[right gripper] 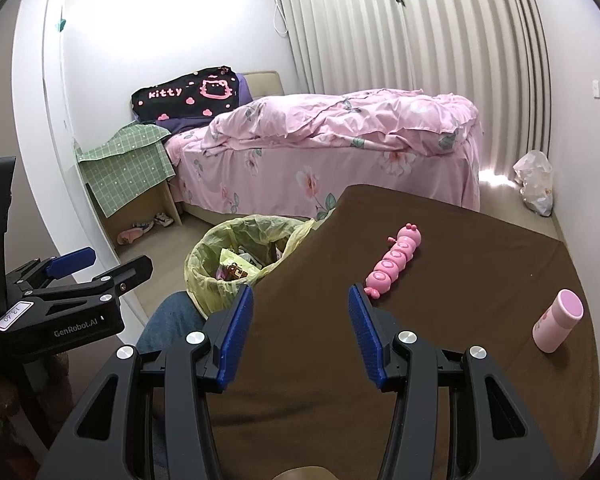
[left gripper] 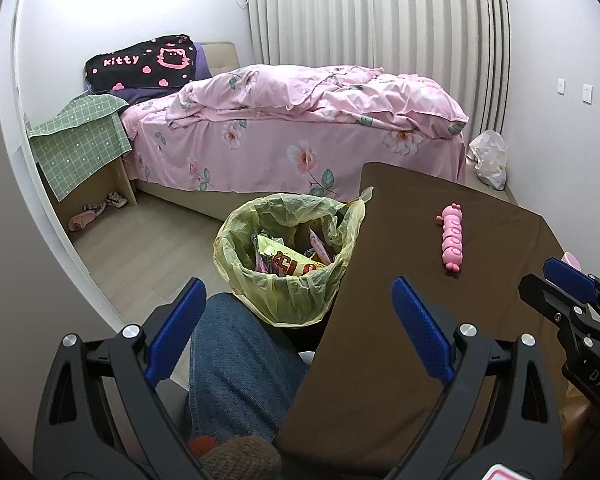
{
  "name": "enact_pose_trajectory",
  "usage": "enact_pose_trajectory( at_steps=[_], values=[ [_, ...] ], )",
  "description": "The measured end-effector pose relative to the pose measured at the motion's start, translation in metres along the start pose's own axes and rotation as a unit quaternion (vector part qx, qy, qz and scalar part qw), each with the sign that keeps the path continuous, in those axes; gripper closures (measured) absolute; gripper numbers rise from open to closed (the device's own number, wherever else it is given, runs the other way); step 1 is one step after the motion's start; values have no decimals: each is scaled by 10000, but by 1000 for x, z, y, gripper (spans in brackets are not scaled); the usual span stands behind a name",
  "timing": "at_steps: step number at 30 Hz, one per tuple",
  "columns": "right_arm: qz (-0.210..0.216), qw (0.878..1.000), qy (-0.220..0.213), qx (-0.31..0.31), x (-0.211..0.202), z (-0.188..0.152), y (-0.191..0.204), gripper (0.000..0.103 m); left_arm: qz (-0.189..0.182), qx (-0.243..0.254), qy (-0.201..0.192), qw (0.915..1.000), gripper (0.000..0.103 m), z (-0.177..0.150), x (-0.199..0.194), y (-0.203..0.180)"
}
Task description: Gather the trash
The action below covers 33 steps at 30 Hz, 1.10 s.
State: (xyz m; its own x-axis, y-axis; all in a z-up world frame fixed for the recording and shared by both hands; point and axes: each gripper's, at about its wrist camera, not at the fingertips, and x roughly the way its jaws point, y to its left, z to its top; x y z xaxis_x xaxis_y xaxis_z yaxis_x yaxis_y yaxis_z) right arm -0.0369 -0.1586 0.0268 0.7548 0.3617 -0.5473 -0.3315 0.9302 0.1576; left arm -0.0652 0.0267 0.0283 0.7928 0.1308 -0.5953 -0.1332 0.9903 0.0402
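Observation:
A bin lined with a yellow bag [left gripper: 228, 248] [right gripper: 198, 268] stands on the floor at the brown table's [left gripper: 420, 280] [right gripper: 440, 360] left corner, with snack wrappers [left gripper: 288, 266] inside. A pink caterpillar toy [left gripper: 452, 236] [right gripper: 396, 260] lies on the table, and a pink bottle [right gripper: 558, 316] lies further right. My left gripper [left gripper: 296, 292] [right gripper: 104, 264] is open and empty, held low above a person's jeans-clad knee [left gripper: 240, 360], just short of the bin. My right gripper [right gripper: 300, 294] [left gripper: 552, 286] is open over the table's near edge with nothing between its fingers, the toy just beyond its right fingertip.
A bed with a pink floral quilt [left gripper: 300, 120] fills the room behind the bin. A box under a green checked cloth [left gripper: 80, 144] stands at the bed's left, with shoes [left gripper: 100, 208] inside it. A white plastic bag [left gripper: 490, 156] sits on the floor by the curtain.

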Motion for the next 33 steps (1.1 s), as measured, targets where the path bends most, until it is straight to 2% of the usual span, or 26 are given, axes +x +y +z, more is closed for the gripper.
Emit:
enact_pose_trajectory(
  at_steps=[33],
  values=[
    [-13, 10000, 40, -28, 4, -1, 2, 56, -52, 13, 38, 10000, 14, 1, 4, 4]
  ],
)
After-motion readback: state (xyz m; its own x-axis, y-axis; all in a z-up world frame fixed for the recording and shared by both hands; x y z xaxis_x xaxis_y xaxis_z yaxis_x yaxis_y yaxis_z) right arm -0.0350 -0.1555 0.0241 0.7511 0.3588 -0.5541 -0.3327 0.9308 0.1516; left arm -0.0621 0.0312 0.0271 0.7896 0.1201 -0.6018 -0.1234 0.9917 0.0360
